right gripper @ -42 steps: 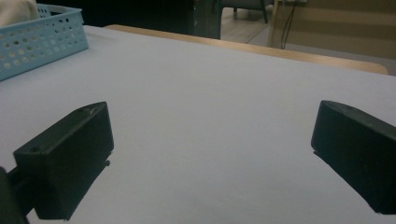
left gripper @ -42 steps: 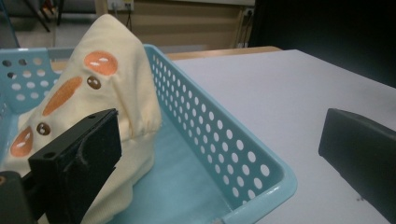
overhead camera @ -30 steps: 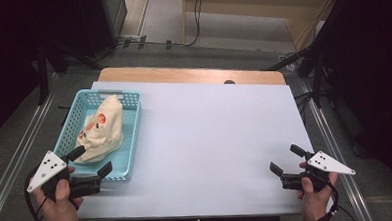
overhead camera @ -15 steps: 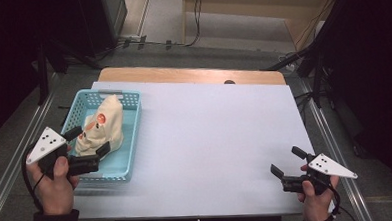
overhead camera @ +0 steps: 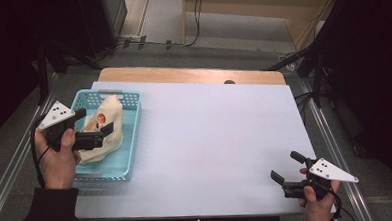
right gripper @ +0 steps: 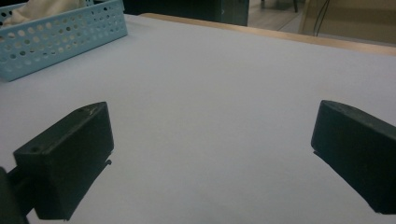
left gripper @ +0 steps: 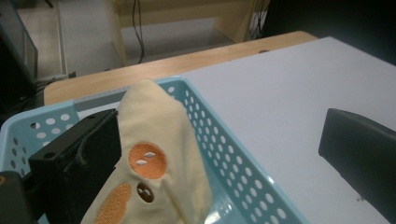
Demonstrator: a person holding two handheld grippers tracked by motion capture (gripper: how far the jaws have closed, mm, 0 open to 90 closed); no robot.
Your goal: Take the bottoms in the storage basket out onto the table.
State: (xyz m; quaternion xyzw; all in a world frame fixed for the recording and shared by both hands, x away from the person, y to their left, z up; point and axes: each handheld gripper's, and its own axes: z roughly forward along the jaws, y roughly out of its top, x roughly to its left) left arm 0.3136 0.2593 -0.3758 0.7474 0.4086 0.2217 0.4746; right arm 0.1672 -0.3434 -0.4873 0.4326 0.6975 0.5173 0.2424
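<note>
Toy: soft yellow plush (left gripper: pixel 154 163), orange patches, base hidden.
Basket (overhead camera: pixel 130 138): perforated blue plastic.
L gripper (overhead camera: pixel 92 126): jaws apart astride toy.
R gripper (overhead camera: pixel 286 169): jaws apart, empty.

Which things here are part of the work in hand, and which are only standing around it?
Part of the work:
- cream cloth with orange patches
- light blue basket holding it
- left gripper, jaws open around the cloth

Only around:
- right gripper, open over the white table
- cables on the floor
</note>
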